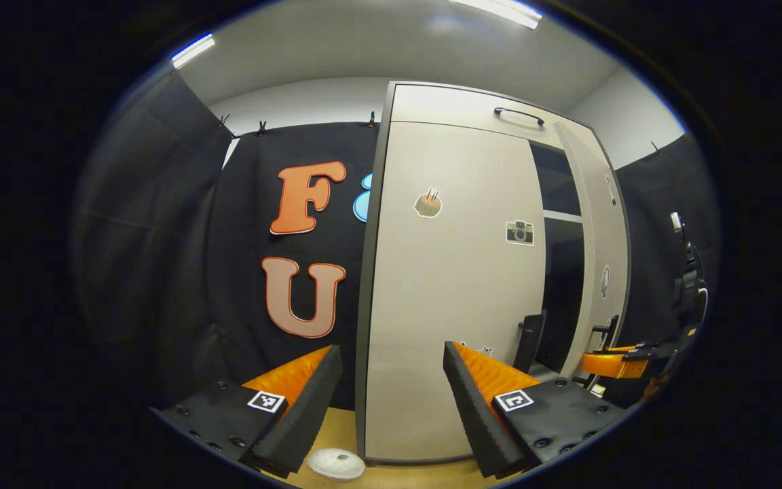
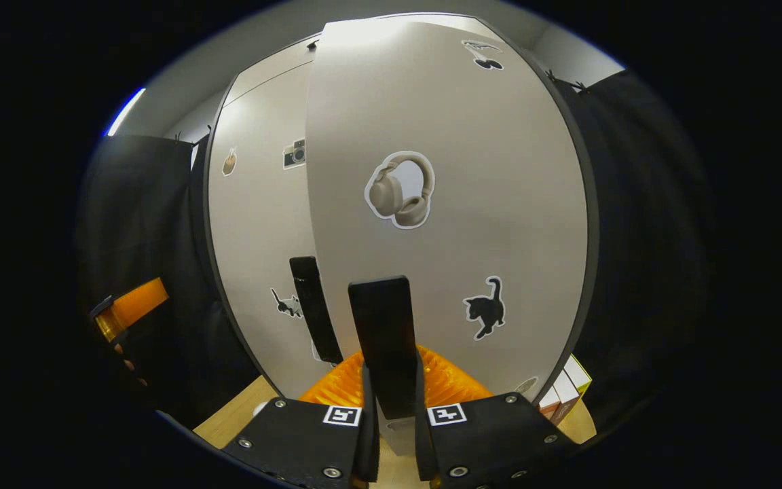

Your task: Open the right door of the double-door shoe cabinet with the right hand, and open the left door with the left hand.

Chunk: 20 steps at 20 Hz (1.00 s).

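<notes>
No readable text, brand or number is found on the cabinet doors (image 2: 445,204), where picture stickers alone are carried, and the square black-and-white markers (image 1: 267,401) on the hand-held gripper fingers bear patterns, not letters.

Wooden floor (image 1: 343,424) carries the shoe cabinet (image 1: 452,285); a white round disc (image 1: 336,464) lies just beside its left corner.

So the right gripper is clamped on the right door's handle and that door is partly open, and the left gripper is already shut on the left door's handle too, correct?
Not quite. The left gripper is open and grips nothing; in the left gripper view the left door's handle stands beyond its fingers. The rest holds: the right gripper view shows the right gripper clamped on the right door's handle, right door ajar.
</notes>
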### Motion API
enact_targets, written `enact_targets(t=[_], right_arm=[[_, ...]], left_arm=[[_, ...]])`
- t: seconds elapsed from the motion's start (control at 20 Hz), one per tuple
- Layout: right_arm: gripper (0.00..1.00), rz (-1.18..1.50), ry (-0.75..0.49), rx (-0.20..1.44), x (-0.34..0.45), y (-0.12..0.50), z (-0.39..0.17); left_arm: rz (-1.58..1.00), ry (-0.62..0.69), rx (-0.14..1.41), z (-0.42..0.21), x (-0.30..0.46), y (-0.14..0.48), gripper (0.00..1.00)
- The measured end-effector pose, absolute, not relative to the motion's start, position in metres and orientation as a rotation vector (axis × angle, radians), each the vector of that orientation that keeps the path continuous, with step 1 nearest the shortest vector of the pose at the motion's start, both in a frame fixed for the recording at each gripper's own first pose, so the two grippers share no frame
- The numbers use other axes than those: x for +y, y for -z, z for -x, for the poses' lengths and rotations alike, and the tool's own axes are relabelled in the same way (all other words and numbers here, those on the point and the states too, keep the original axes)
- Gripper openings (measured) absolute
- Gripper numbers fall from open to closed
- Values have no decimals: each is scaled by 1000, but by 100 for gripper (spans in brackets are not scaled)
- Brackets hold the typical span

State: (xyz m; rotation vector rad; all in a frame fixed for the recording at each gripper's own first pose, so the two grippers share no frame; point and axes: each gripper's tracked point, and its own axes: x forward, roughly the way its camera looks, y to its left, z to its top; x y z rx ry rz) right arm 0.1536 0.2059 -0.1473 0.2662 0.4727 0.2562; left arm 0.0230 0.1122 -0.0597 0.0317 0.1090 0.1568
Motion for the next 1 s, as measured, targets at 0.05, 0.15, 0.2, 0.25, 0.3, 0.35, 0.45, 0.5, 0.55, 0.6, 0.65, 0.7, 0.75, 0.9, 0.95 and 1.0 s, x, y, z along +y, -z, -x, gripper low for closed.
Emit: enact_targets(t=[0.05,0.15,0.2,0.25,0.3,0.35,0.45,0.5,0.55,0.6,0.65,0.7,0.75,0.9,0.95,1.0], right_arm=[[21,-268,-261,465,205,146,-152],[21,-268,-267,463,201,145,-147],[21,-267,-269,466,200,145,-145],[21,-269,-269,465,198,143,-143],[21,-269,-269,466,196,143,-141],[21,-268,-269,466,194,142,-139],[21,-258,-272,460,190,141,-135],[21,-258,-272,456,187,141,-134],[21,-263,-270,455,185,140,-131],[21,-268,-266,455,182,139,-129],[21,-268,-264,452,180,139,-127],[21,-264,-262,453,177,138,-125],[21,-260,-259,454,173,137,-123],[21,-250,-244,458,164,137,-118],[21,-250,-238,453,161,137,-118],[19,-261,-229,452,158,136,-117]], left_arm=[[-32,-152,107,-23,109,60,96],[-27,-145,100,-27,103,58,94],[-22,-139,100,-30,100,58,94],[-18,-135,101,-32,96,59,94],[-13,-128,103,-35,93,60,96],[-8,-119,105,-36,88,61,96],[-3,-107,109,-40,82,65,94],[-3,-99,111,-42,78,66,94],[-4,-92,112,-44,75,68,94],[-6,-88,115,-46,73,69,96],[-8,-84,116,-49,71,70,96],[-8,-80,116,-51,70,70,95],[-7,-78,113,-53,67,70,94],[0,-66,112,-61,59,72,94],[3,-62,115,-62,55,74,94],[5,-55,117,-64,51,75,94]])
